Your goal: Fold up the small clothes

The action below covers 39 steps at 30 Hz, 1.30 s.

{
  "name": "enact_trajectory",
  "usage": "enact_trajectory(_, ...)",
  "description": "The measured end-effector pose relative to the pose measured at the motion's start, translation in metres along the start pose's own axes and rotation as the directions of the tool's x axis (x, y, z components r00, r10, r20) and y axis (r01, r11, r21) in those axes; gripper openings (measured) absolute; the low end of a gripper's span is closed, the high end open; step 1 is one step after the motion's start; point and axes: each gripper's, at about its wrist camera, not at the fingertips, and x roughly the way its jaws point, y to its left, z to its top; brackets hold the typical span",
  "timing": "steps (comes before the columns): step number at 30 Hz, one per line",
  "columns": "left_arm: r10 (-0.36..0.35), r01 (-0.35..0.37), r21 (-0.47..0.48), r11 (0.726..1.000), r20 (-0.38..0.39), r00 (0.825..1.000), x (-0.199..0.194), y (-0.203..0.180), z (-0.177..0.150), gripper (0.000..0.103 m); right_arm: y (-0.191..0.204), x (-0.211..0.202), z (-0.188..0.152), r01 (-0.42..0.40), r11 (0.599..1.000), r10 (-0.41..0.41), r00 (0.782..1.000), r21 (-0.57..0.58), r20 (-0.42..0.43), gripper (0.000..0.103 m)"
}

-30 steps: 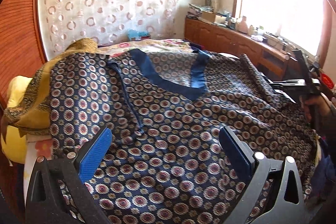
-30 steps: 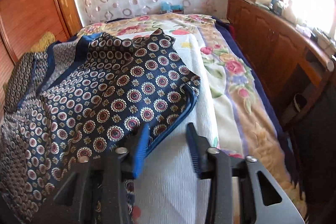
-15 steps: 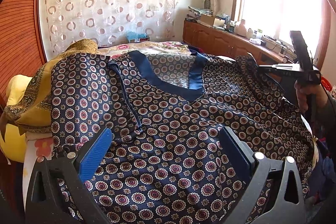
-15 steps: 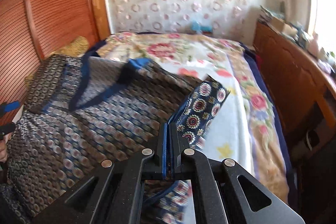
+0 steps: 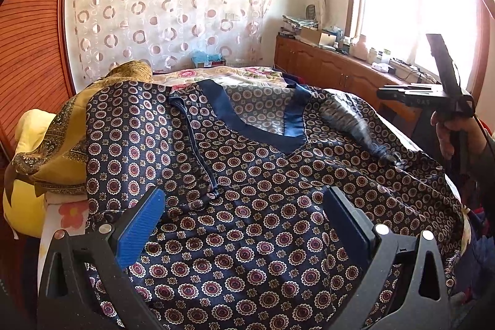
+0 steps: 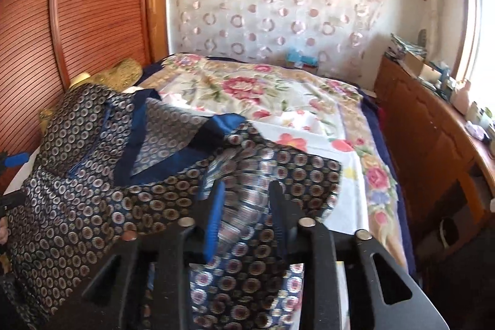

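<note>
A dark blue shirt with round flower dots lies spread out on the bed. Its blue neck band sits toward 12 o'clock in the left wrist view.

The left gripper hangs over the lower part of the shirt. Its jaws are spread wide and nothing is between them.

The right gripper is at the shirt's sleeve, out at 3 o'clock from the neck band. Its jaws have just been opening. The blurry sleeve cloth is between them, but the blue pads stand apart and do not squeeze it.

A yellow cloth lies at 9 o'clock beside the shirt. A wooden cabinet stands along the window side at 2 o'clock.
</note>
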Motion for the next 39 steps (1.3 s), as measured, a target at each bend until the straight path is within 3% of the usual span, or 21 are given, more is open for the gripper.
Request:
enact_trajectory(4,-0.001,0.001,-0.007,1.0,-0.002,1.0,0.001,0.002,-0.001,0.103,-0.003,0.019,-0.012,0.077,0.997,-0.076,0.994,0.008,-0.075,0.041)
enact_trajectory(12,0.004,-0.004,-0.006,1.0,-0.012,1.0,0.004,0.002,-0.002,0.103,-0.014,0.067,-0.031,0.106,0.993,-0.091,0.968,0.052,-0.234,0.041)
enact_trajectory(16,0.007,-0.007,-0.005,1.0,-0.014,1.0,0.005,0.003,-0.002,0.103,-0.035,0.061,-0.034,0.046,0.997,-0.028,0.971,0.069,-0.238,0.005)
enact_trajectory(19,0.009,-0.009,-0.003,1.0,-0.016,1.0,0.006,0.004,-0.002,0.103,-0.045,0.054,-0.034,0.067,0.996,-0.052,0.975,0.062,-0.217,0.003)
enact_trajectory(24,0.017,-0.017,-0.001,1.0,-0.016,1.0,0.009,0.008,0.002,0.103,-0.07,0.051,-0.039,0.113,0.986,-0.085,0.974,0.126,-0.209,0.004)
enact_trajectory(28,0.034,-0.034,-0.005,0.999,-0.019,0.999,0.015,0.023,0.013,0.103,-0.081,0.059,-0.037,0.105,0.981,-0.072,0.979,0.166,-0.192,0.025)
enact_trajectory(31,0.046,-0.047,-0.018,0.999,-0.019,0.999,0.02,0.038,0.022,0.103,-0.085,0.074,-0.031,0.084,0.978,-0.051,0.984,0.19,-0.172,0.035)
enact_trajectory(39,0.108,-0.109,-0.041,0.993,-0.024,0.994,0.034,0.079,0.047,0.097,-0.095,0.11,-0.021,0.086,0.984,-0.056,0.98,0.153,-0.19,0.035)
